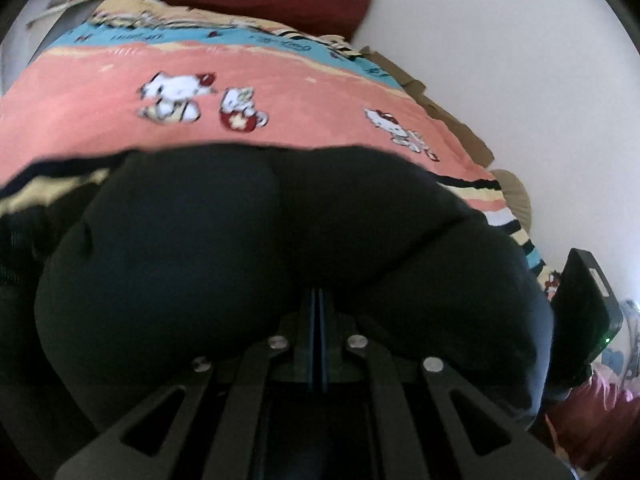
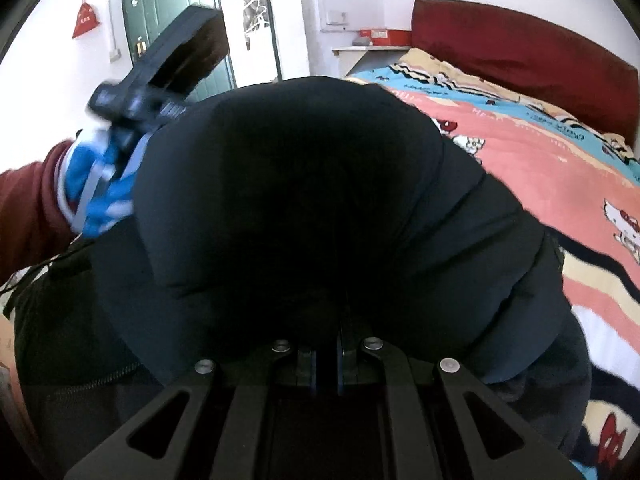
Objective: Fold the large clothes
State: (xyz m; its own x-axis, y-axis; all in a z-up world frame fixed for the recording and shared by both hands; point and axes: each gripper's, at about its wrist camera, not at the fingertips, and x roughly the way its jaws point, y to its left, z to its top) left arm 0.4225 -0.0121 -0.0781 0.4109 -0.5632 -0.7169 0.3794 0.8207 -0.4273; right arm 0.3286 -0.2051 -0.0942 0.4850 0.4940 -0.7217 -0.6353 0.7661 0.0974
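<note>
Fold in progress, not yet finished

The bedspread (image 1: 100, 80) fills the upper frame; the black padded jacket (image 1: 200, 240) bulges at centre, pinched by left gripper (image 1: 319, 312) and right gripper (image 2: 327, 344) (both nearly closed), not yet laid flat.

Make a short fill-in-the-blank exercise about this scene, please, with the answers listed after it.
1. Both grippers are shut on a puffy padded jacket whose colour is ____.
2. The jacket is held over a bed cover with cartoon cats, whose widest stripe is ____.
3. In the right wrist view, the hand holding the left gripper wears a glove of white and ____.
4. In the right wrist view, the door behind is ____.

Answers: black; pink; blue; green
</note>
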